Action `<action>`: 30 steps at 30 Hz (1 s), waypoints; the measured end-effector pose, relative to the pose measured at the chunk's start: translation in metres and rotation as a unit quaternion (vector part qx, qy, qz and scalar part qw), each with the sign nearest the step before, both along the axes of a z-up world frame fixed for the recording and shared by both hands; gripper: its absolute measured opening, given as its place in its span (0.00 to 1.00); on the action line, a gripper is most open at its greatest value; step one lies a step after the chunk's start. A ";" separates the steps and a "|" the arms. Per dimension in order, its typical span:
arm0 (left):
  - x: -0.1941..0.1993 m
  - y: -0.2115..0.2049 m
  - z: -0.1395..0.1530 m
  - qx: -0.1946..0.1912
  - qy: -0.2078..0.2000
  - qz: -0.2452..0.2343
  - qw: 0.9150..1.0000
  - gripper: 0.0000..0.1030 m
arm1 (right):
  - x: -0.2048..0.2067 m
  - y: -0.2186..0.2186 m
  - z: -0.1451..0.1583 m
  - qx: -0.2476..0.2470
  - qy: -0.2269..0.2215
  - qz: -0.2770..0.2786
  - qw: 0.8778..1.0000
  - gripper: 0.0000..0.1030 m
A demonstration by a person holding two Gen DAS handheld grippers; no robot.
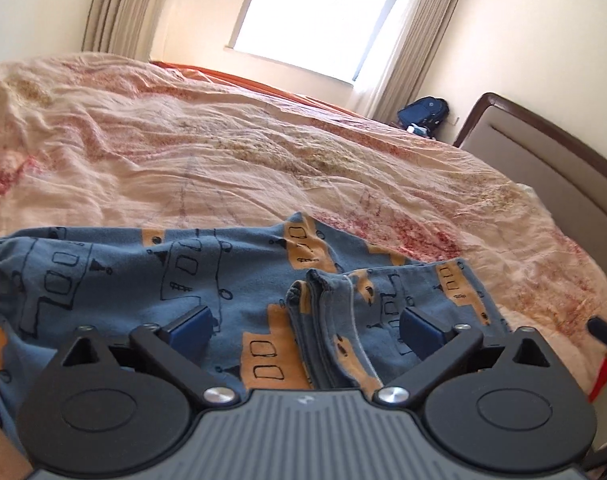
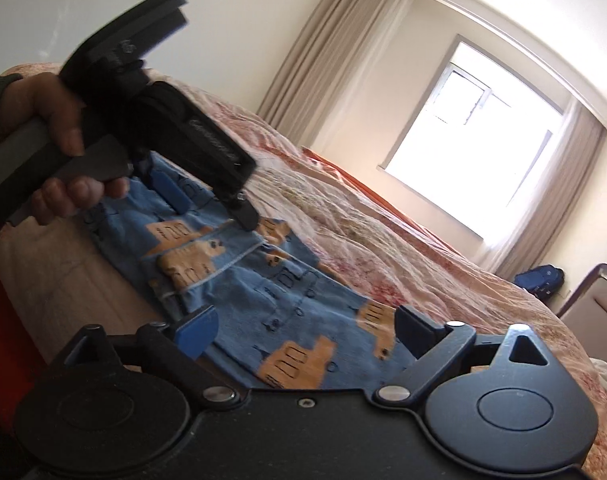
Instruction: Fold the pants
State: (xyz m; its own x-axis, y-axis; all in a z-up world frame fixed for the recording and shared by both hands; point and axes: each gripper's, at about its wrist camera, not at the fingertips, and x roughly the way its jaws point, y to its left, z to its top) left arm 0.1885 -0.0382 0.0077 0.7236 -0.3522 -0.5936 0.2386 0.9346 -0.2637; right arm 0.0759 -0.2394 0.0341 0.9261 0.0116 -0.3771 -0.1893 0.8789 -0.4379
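**Left wrist view: fingers spread wide over folded pants on the bed**

Left wrist view is showing the left gripper (image 1: 307,324) with its blue-padded fingers (image 1: 193,326) standing wide apart, gripping nothing; the pants (image 1: 155,280) are lying on the bedspread (image 1: 223,152) beneath and between them. The pants are blue with orange block prints and black line drawings. A folded layer with a stacked cuff edge is sitting on top near the right-hand finger, and the gathered waistband is running out of the picture at the left edge. The gripper's body is covering the nearest part of the cloth, so how the fold ends there is hidden. Whether the pads are brushing the fabric is hard to make out.

In the right wrist view, the right gripper (image 2: 303,330) is also holding its fingers (image 2: 197,330) fully spread with nothing clamped, the pants (image 2: 279,300) lying below them near the edge of the bed. The left gripper (image 2: 211,196) is appearing there from the side, blurred, with a hand (image 2: 59,148) wrapped around its handle and a dark sleeve cut off at the frame edge.

A headboard (image 1: 551,168) is partly showing at the right, and a blue backpack (image 1: 423,110) is sitting by the wall under the glaring window (image 1: 319,16).
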 end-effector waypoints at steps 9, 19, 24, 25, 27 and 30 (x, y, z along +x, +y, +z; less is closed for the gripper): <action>-0.036 -0.020 -0.023 0.118 -0.051 0.048 0.991 0.99 | 0.037 -0.083 -0.034 0.014 0.032 -0.165 0.986 0.99; -0.044 -0.013 -0.013 0.078 -0.040 0.057 0.995 0.99 | 0.038 -0.090 -0.034 0.002 0.035 -0.156 0.987 0.99; -0.011 -0.020 -0.005 0.059 -0.034 0.066 0.995 0.99 | 0.077 -0.072 -0.018 -0.017 0.011 -0.104 0.994 0.99; -0.004 -0.022 -0.005 0.064 -0.031 0.071 0.995 0.99 | 0.091 -0.069 -0.018 -0.020 0.013 -0.095 0.995 0.99; 0.010 -0.025 -0.009 0.078 -0.021 0.081 0.993 0.99 | 0.114 -0.065 -0.022 -0.025 0.020 -0.082 0.996 0.99; 0.018 -0.025 -0.018 0.082 -0.011 0.082 0.993 0.99 | 0.142 -0.066 -0.034 -0.037 0.041 -0.079 0.995 0.99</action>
